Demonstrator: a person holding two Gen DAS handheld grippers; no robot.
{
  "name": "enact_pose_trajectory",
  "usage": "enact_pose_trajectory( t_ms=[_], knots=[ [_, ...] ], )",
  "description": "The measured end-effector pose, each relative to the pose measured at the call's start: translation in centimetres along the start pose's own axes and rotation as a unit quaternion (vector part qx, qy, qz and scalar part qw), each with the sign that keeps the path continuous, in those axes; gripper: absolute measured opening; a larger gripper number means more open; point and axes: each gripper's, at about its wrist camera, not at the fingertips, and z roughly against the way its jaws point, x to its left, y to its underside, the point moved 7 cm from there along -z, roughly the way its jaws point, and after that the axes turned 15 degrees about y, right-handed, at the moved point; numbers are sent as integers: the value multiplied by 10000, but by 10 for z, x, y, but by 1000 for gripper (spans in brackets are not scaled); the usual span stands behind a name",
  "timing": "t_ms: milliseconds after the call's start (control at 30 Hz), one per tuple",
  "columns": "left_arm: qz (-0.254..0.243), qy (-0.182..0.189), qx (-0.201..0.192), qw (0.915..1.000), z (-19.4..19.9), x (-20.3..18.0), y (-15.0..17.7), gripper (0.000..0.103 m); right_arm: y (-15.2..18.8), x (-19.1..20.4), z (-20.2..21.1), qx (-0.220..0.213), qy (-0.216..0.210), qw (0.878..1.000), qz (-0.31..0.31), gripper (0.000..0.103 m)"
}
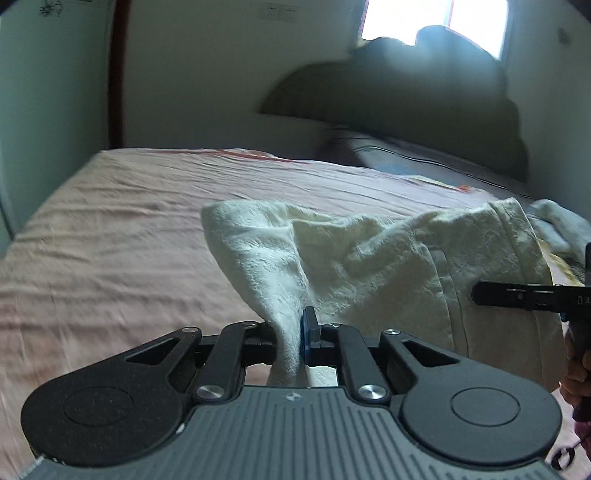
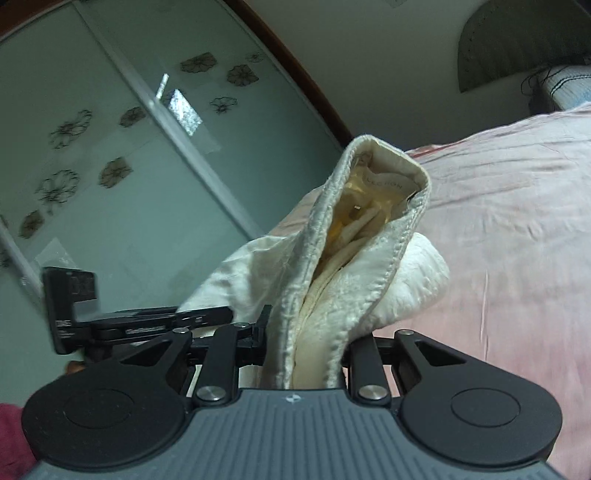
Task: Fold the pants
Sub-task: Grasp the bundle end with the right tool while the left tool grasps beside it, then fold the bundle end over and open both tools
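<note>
Cream textured pants [image 1: 369,258] hang lifted above the pink bed sheet [image 1: 129,229]. My left gripper [image 1: 291,343] is shut on a pinched bunch of the fabric, its blue pad pressed against the cloth. The right gripper [image 1: 480,293] comes in side-on from the right edge, against the stitched waistband. In the right wrist view the right gripper [image 2: 306,354] is shut on the doubled waistband of the pants [image 2: 369,288], which stands up as an open loop with a label inside. The left gripper [image 2: 221,314] shows to the left at about the same height.
A dark padded headboard [image 1: 406,99] and a pillow [image 1: 406,155] lie at the bed's far end under a bright window [image 1: 436,22]. Another white cloth [image 1: 561,225] lies at the right. Sliding wardrobe doors with flower prints [image 2: 110,147] stand along the bed's side.
</note>
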Motion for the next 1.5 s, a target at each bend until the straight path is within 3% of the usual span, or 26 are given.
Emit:
enact_pose_trajectory(
  t_ms=[67,233,300,367,433,467,533,567,633,667,700,767,800,900,967,1067,1100,1200,1300,1400,1500],
  knots=[
    [-227,-247,46,9994,-22,14,-6,12,-5,-9,-24,33,62,10000,-49,22],
    [-256,-629,596,9959,-65,40,9,12,5,-41,-65,210,524,9978,-346,25],
    [-351,-688,614,9951,-65,39,11,25,14,-58,-69,421,840,9937,-617,33],
    [-420,-800,631,9939,-59,40,11,41,24,-67,-60,521,838,9920,-782,40],
    [-512,-980,600,9921,-46,39,13,46,33,-67,-43,476,856,9930,-654,42],
    [-569,-1067,569,9910,-37,38,15,50,37,-70,-30,383,1084,9916,-590,46],
    [-552,-1233,558,9893,-20,36,20,69,38,-79,-2,86,1876,9809,-506,56],
    [-463,-1241,492,9900,-10,35,23,69,38,-77,15,-178,2313,9723,-293,56],
    [-300,-1040,377,9934,3,28,29,69,44,-47,46,-696,2923,9506,781,56],
    [-209,-943,387,9946,6,24,33,70,52,-24,56,-820,2883,9452,1295,56],
    [-148,-872,447,9951,6,20,37,71,63,-2,62,-830,2610,9480,1621,56],
    [-252,-823,707,9938,-7,15,46,71,82,32,59,-565,2035,9572,1979,54],
    [-337,-918,852,9916,-15,14,51,72,91,40,51,-350,2024,9556,2114,53],
    [-334,-1102,845,9897,-10,13,56,68,111,19,44,45,2529,9444,2102,47],
    [-475,-1024,546,9921,7,4,53,72,111,20,59,-105,2795,9427,1817,48],
    [-646,-1151,443,9903,8,-3,56,82,117,43,78,-305,2347,9542,1827,50],
    [-648,-1193,551,9892,1,-3,58,82,118,46,74,-226,2337,9523,1949,50],
    [-304,-1331,757,9877,-2,3,65,78,128,34,56,166,2938,9342,2018,50],
    [-262,-1284,498,9901,20,-2,68,83,126,42,81,-116,2757,9501,1457,54],
    [-384,-1566,544,9854,33,-8,77,84,137,61,103,-190,2485,9608,1215,75],
    [-212,-1407,628,9878,44,-16,91,87,156,79,116,-16,2287,9683,1004,77]
  ],
)
